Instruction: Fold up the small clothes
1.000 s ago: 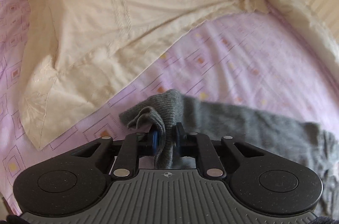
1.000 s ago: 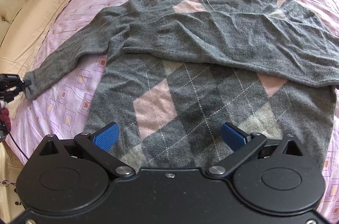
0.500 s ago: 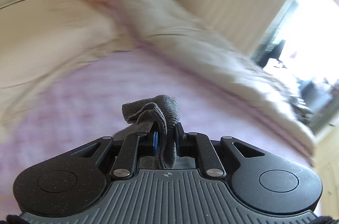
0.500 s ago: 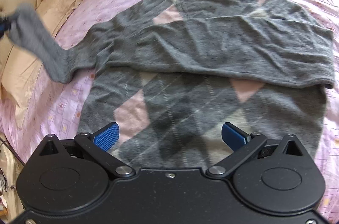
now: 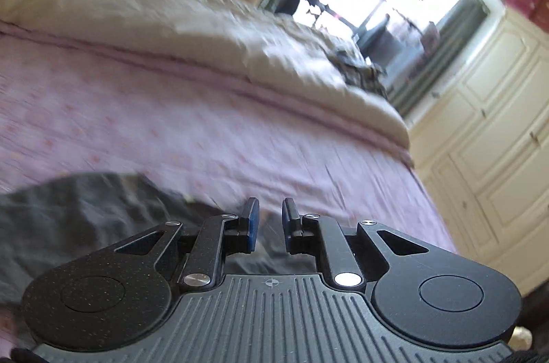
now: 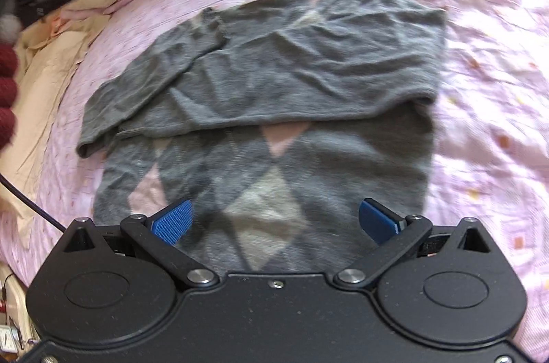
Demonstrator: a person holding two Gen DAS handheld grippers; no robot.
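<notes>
Grey argyle sweater (image 6: 267, 81) flat on the pink bed (image 6: 480, 54), both sleeves crossed over chest. Body fold still due. Left gripper (image 5: 269, 222) slightly parted, empty; right gripper (image 6: 274, 220) spread wide, empty.

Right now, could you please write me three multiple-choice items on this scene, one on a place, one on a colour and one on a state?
1. Where does the grey sweater lie?
A. On the pink bedsheet
B. On a wooden floor
C. In a basket

2. What colour are the pads of the right gripper?
A. Red
B. Blue
C. Yellow

3. How does the left gripper stand?
A. Clamped on a sleeve
B. Gripping a pillow
C. Slightly open, nothing between its fingers

Answers: 
1 A, the sheet shows all round the sweater. 
2 B, both pads are blue. 
3 C, a bare gap shows between its fingers.
</notes>
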